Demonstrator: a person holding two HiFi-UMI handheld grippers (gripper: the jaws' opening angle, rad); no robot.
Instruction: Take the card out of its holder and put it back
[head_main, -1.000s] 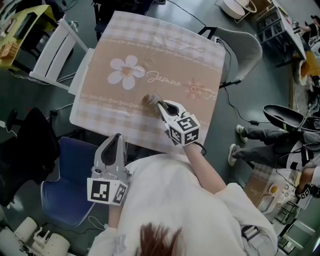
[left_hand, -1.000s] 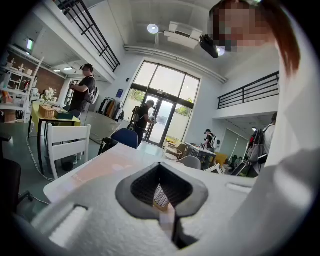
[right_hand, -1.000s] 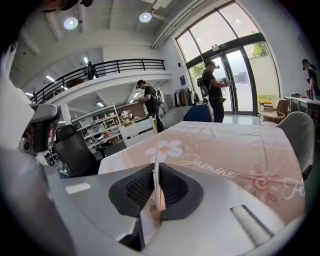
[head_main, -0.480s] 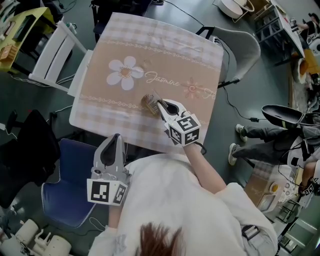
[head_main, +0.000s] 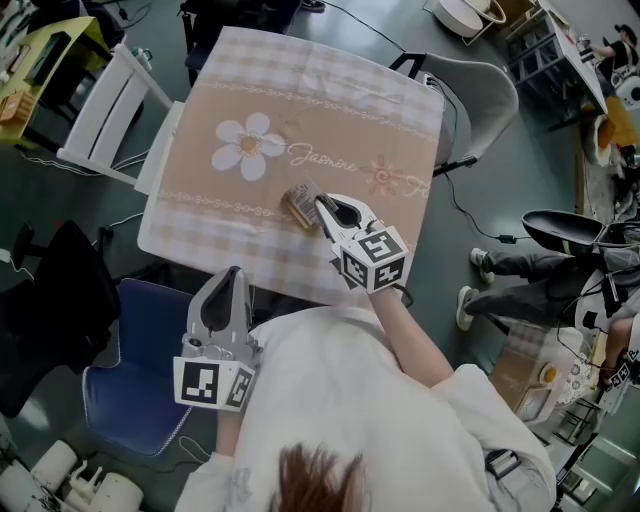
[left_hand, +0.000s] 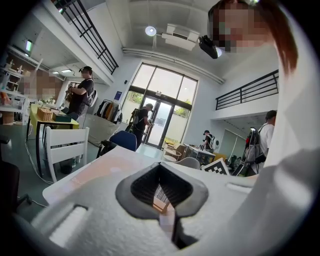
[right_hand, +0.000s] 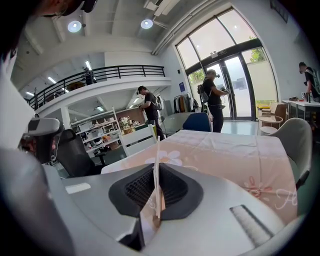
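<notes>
My right gripper (head_main: 322, 207) hangs over the near middle of the pink flowered tablecloth (head_main: 330, 110), shut on a thin pale card (head_main: 307, 191). In the right gripper view the card (right_hand: 157, 165) stands edge-on between the closed jaws of that gripper (right_hand: 155, 212). A small brown holder (head_main: 294, 208) sits on the cloth just under the card's lower end; whether they still touch I cannot tell. My left gripper (head_main: 233, 272) stays at the table's near edge, well left of the holder, jaws together and empty; the left gripper view shows this gripper (left_hand: 167, 220) the same way.
A white slatted chair (head_main: 110, 100) stands at the table's left, a grey chair (head_main: 490, 90) at its far right corner, and a blue seat (head_main: 140, 370) under my left gripper. A cable (head_main: 470, 215) trails over the floor on the right. Other people stand and sit around the room.
The right gripper has lifted a little with the card in it, away from the holder. The left gripper has not moved.
</notes>
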